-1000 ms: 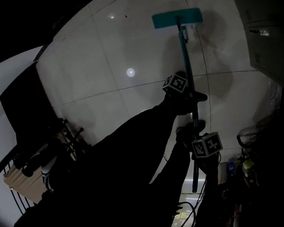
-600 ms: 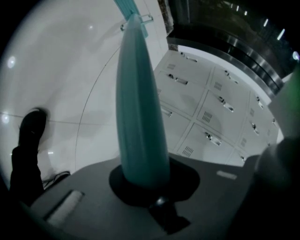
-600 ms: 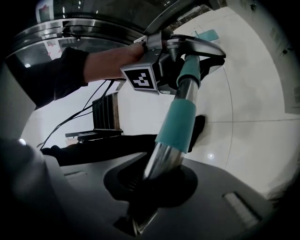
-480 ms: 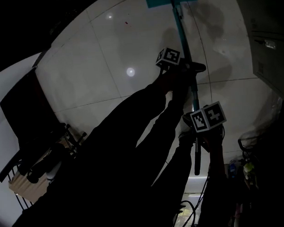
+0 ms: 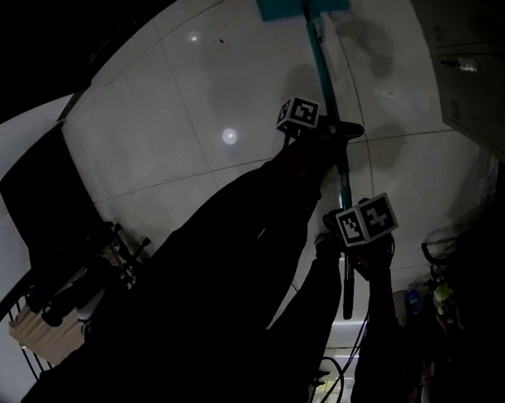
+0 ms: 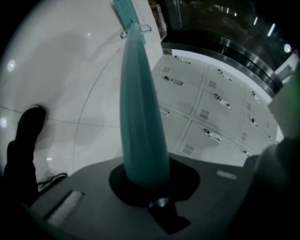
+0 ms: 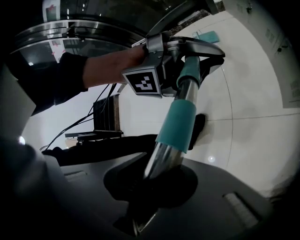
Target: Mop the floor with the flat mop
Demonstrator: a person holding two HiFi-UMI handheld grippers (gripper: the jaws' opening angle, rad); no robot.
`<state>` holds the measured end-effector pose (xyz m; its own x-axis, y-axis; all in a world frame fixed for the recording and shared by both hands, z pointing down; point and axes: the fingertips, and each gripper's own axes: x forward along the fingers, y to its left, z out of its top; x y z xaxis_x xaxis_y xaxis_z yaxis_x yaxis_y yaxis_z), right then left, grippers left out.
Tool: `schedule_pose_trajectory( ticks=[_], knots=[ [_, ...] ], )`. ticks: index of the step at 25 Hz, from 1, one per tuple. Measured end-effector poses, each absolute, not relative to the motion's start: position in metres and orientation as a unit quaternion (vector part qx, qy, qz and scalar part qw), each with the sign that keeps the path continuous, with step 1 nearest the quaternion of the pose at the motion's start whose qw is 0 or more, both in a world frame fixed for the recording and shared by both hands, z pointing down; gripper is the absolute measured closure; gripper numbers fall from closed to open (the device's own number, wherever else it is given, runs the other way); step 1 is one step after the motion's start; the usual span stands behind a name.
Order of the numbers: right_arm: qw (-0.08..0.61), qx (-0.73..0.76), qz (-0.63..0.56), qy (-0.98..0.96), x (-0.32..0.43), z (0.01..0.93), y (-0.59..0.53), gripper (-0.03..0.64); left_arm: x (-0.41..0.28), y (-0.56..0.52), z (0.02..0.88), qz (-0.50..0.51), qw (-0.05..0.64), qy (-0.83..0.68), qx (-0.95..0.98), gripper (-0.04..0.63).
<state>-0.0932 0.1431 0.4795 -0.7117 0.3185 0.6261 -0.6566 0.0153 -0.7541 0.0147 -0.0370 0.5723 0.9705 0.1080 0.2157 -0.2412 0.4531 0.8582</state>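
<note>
Your left gripper & right gripper both pinch the flat mop pole — drift right & the mop head prob. clips the lockers at the floor's edge.

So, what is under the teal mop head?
The mop head lies flat on the white tiled floor. The tile directly beneath it is covered, so dirt or wetness there cannot be seen.

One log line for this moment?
left hand-held gripper shut on mop handle | right hand-held gripper shut on mop handle | mop head on floor
</note>
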Motion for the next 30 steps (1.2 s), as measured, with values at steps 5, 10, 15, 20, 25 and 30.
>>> schedule_pose_trajectory(
  ticks=[5,10,15,20,25,30],
  knots=[
    [0.361,0.138,0.689,-0.613,-0.082,0.458,0.237,0.557,0.026,0.06,0.552,0.114,0.855,-0.05,0.503,0.558],
    [0.368,0.129,0.688,-0.612,-0.068,0.446,0.335,0.554,0.038,0.164,0.543,0.135,0.859,-0.041,0.491,0.557],
    [0.387,0.116,0.681,-0.61,-0.052,0.442,0.427,0.554,0.045,0.255,0.541,0.141,0.864,-0.043,0.481,0.557],
    [0.392,0.104,0.684,-0.606,-0.043,0.44,0.5,0.554,0.05,0.331,0.545,0.146,0.87,-0.047,0.469,0.555],
    [0.39,0.097,0.692,-0.6,-0.038,0.442,0.552,0.552,0.054,0.388,0.552,0.155,0.875,-0.045,0.457,0.554],
    [0.386,0.094,0.7,-0.593,-0.037,0.445,0.578,0.551,0.058,0.418,0.56,0.161,0.88,-0.041,0.446,0.554]
  ],
)
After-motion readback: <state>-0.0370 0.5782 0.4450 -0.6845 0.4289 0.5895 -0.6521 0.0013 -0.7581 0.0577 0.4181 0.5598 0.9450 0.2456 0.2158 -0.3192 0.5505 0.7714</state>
